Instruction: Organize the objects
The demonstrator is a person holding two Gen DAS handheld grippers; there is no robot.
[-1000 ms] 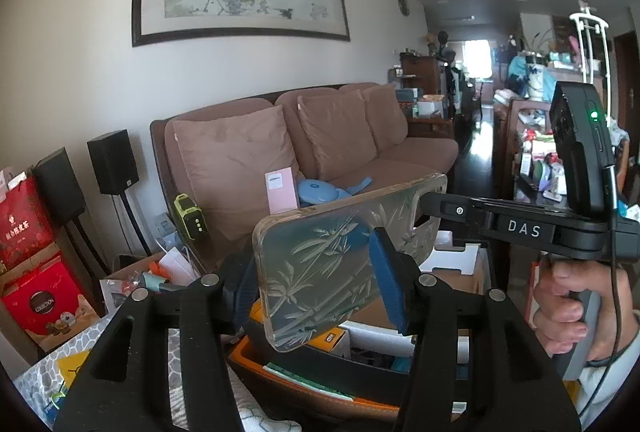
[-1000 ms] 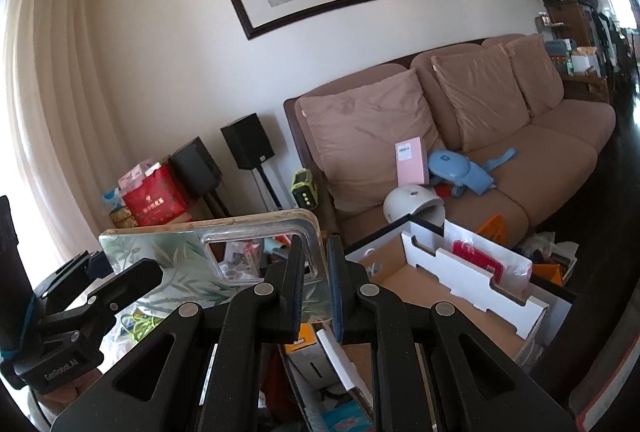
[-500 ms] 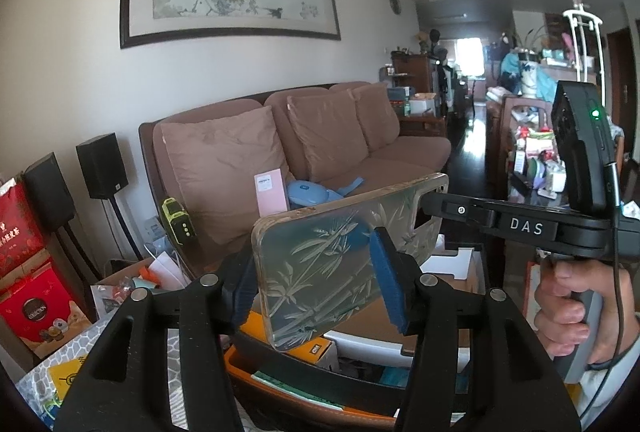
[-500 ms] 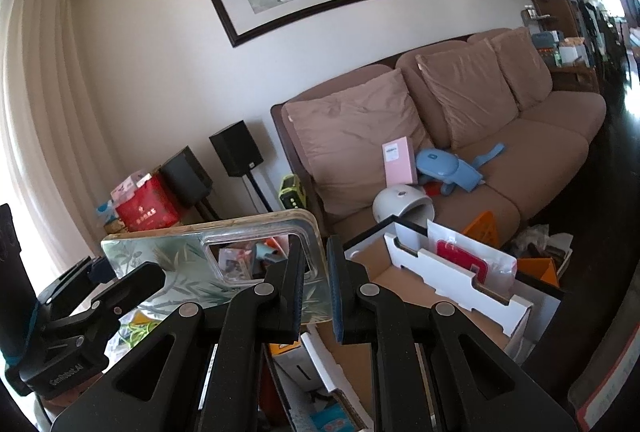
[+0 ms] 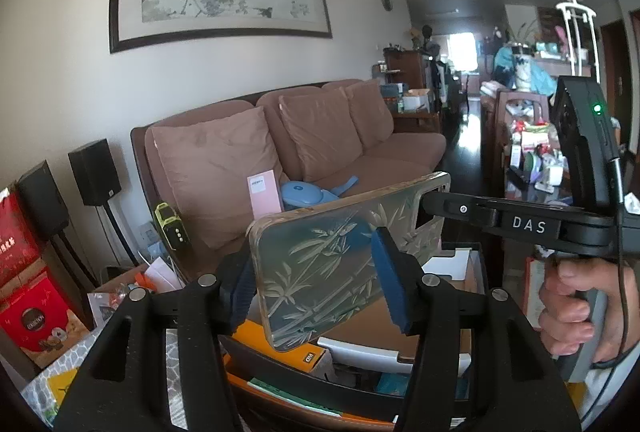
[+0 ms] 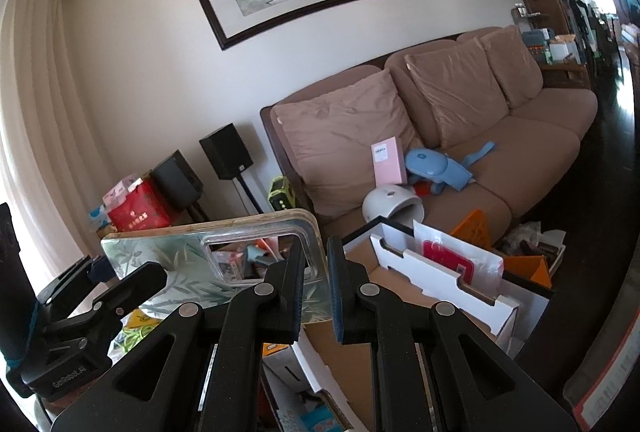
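Both tongs, left (image 5: pixel 314 274) and right (image 6: pixel 316 284), clamp the phone case (image 5: pixel 340 252)

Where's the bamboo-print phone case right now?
The phone case is held up between both grippers: the left gripper spans its width, the right gripper pinches its camera-cutout end, above the open cardboard box before the sofa.

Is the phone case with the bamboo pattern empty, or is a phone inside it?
Empty. The right wrist view looks straight through the camera cutout of the phone case to the clutter behind, with no phone body filling it.
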